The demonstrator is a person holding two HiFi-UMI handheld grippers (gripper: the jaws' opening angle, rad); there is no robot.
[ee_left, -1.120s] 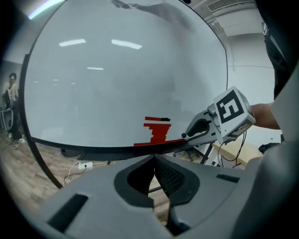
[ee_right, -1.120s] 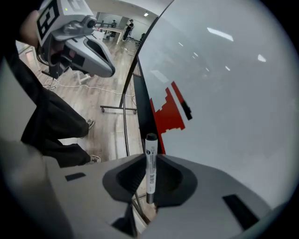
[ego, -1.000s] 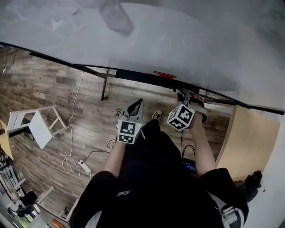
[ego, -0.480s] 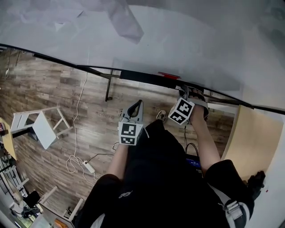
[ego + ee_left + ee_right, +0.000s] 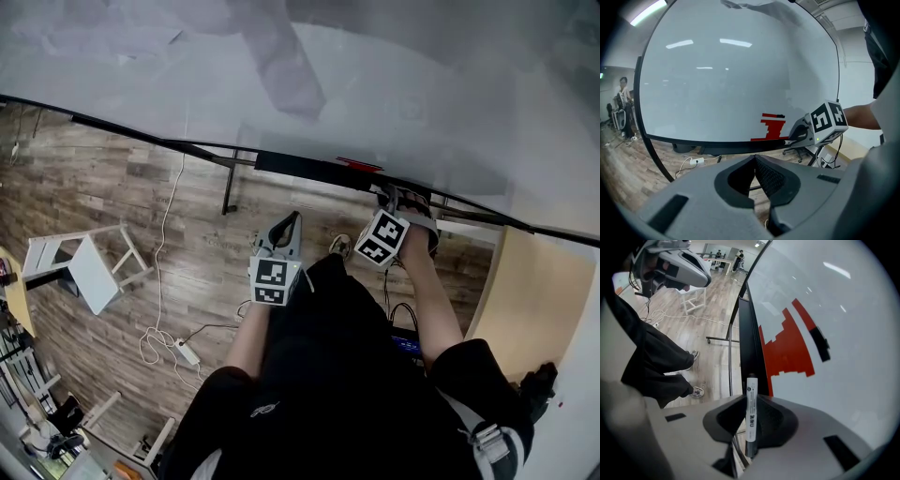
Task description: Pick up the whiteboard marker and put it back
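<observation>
The whiteboard marker [image 5: 751,420], white with dark ends, stands upright between the pads of my right gripper [image 5: 750,401], which is shut on it. Its far end points at the dark tray [image 5: 749,350] along the bottom of the whiteboard [image 5: 843,324]. A red stepped shape [image 5: 787,350] and a small black piece [image 5: 819,345] sit on the board just above. In the head view the right gripper [image 5: 392,196] is at the tray [image 5: 300,167], and the left gripper [image 5: 292,219] hangs lower, away from the board. The left gripper [image 5: 754,158] is shut with nothing in it.
A white stool [image 5: 82,264] lies tipped on the wooden floor at left, with a power strip and cable [image 5: 180,351] near it. A pale wooden panel [image 5: 530,300] stands at right. The person's legs and shoes [image 5: 696,391] are beside the board's stand.
The right gripper with the marker has edged closer to the board's tray. The left gripper has hardly moved.
</observation>
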